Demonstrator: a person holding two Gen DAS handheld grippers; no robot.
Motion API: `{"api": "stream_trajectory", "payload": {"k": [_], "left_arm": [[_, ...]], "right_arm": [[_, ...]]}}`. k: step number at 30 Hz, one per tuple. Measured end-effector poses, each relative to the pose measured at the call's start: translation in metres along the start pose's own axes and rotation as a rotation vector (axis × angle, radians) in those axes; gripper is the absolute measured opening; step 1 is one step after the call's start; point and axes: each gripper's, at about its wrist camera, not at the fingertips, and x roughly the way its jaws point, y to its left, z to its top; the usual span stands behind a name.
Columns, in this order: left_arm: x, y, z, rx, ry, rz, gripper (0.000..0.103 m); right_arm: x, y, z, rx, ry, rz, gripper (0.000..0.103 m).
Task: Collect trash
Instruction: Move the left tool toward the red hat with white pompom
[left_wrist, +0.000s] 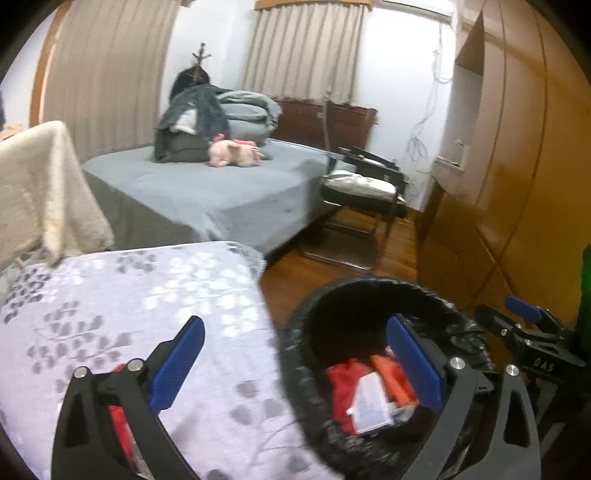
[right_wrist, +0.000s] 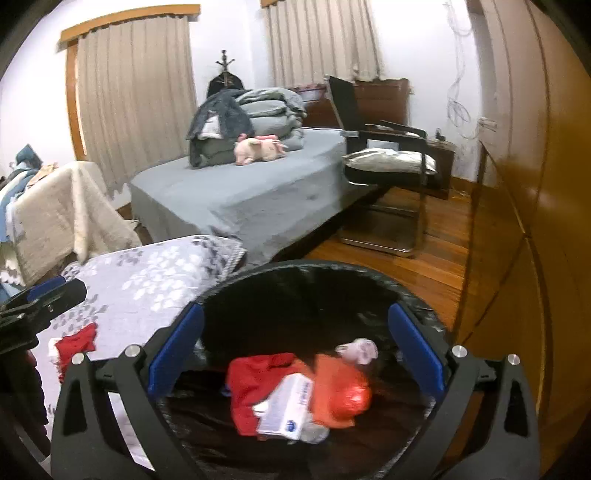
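A: What is seen at the left of the scene?

B: A floral-covered table (right_wrist: 147, 280) is seen, and on it, near its left edge, a red scrap (right_wrist: 77, 341) is left lying flat. The left gripper (left_wrist: 291, 354) is held over the table's right edge; its jaws are spread wide and nothing is held between them.

A: And further right?

B: A black-lined trash bin (right_wrist: 417, 295) is stood on the wooden floor just beside the table. Inside it are seen a red crumpled piece (right_wrist: 255, 384), a white printed carton (right_wrist: 291, 410), an orange bag (right_wrist: 343, 395) and a pale wad (right_wrist: 358, 349). The right gripper (right_wrist: 295, 350) is held directly above the bin, its jaws also wide apart and empty.

A: How is the scrap expected to handle?

B: It is judged to be light, thin and soft, probably film or cloth, so it is likely to fold and slide on the smooth cover. A raised, wrinkled edge should be pinched rather than the flat middle, and a firm closure is advised since so little thickness is offered.

A: Anything beyond?

B: A grey bed (right_wrist: 240, 195) and a black chair (right_wrist: 388, 147) are seen far off, untouched by the task.
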Motion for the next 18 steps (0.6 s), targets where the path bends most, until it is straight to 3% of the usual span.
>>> {"api": "stream_trajectory", "payload": {"k": [18], "left_arm": [[-0.07, 0.136, -0.046, -0.122, -0.024, 0.342, 0.097]], "right_arm": [[0.028, 0.137, -0.008, -0.129, 0.035, 0.223, 0.097]]}}
